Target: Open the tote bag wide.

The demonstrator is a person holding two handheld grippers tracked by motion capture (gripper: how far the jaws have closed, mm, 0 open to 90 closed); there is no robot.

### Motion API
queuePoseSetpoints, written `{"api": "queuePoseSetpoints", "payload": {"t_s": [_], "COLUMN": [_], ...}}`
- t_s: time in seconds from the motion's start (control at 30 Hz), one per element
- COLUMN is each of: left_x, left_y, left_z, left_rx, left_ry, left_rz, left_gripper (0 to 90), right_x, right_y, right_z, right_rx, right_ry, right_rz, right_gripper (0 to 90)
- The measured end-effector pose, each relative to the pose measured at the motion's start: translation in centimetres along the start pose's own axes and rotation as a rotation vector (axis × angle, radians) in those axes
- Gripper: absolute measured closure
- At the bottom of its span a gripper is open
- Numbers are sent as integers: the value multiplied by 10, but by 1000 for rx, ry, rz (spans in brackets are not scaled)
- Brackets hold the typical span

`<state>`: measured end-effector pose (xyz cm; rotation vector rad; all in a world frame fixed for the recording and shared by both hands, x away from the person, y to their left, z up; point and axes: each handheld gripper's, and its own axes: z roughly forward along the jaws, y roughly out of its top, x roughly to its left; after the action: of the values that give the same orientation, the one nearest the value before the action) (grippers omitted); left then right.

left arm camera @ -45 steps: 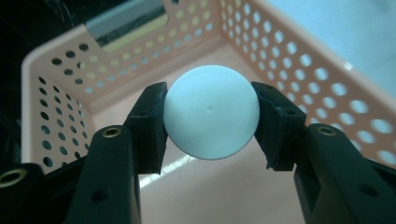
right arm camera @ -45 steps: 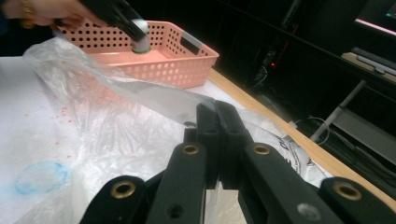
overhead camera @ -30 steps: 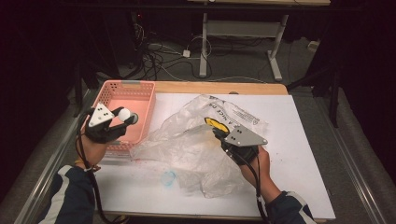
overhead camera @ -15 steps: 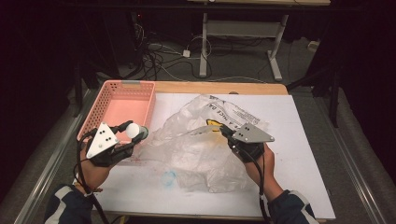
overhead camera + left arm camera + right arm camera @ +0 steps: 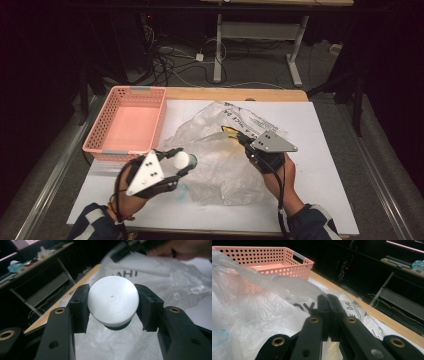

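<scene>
Item: my left gripper (image 5: 181, 161), jaws clamped on a white-capped jar (image 5: 113, 303), one pad on each side of the cap; a green rim shows beneath. I hold it raised just off the near-left edge of the plastic bag (image 5: 225, 160), cap toward the camera, probably so it can go in through the opening.

Item: my right gripper (image 5: 243, 140), jaws pressed together, apparently pinching a fold of the bag's upper layer, lifted off the white sheet (image 5: 320, 130) to keep a mouth open toward the jar.

Item: pink basket (image 5: 150, 95), far left of the table, nothing visible inside; well apart from the jar.
</scene>
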<state>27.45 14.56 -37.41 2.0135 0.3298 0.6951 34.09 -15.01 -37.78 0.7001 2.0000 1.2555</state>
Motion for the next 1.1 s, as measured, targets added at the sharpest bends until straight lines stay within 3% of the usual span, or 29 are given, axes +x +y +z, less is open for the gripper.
{"api": "queuePoseSetpoints", "payload": {"t_s": [0.13, 0.3, 0.4, 0.57, 0.67, 0.8, 0.87, 1.03, 1.1], "left_x": [-6, 0, 5, 16, 17, 18, 20, 20, 20], "left_y": [-7, -21, -28, -38, -44, -50, -52, -52, -50], "left_z": [33, 67, 85, 110, 125, 140, 144, 144, 142], "left_rx": [58, 133, 177, 212, 246, 279, 267, 275, 266], "left_ry": [-30, -43, -32, -55, -58, -73, -79, -78, -72], "left_rz": [22, 2, 26, -17, -10, -12, -48, -57, -57], "left_gripper": [482, 482, 482, 482, 482, 481, 481, 474, 419], "right_x": [3, 3, 4, 6, 6, 4, 4, 5, 5], "right_y": [4, 5, 4, 2, -1, -5, -6, -7, -8], "right_z": [-3, -3, -1, 4, 7, 10, 12, 14, 14], "right_rx": [-12, -19, -10, 13, 27, 43, 49, 61, 64], "right_ry": [4, 26, 36, 51, 61, 70, 72, 74, 72], "right_rz": [-3, 13, 14, 11, 16, 16, 21, 15, 15], "right_gripper": [900, 900, 900, 900, 900, 900, 900, 900, 900]}}
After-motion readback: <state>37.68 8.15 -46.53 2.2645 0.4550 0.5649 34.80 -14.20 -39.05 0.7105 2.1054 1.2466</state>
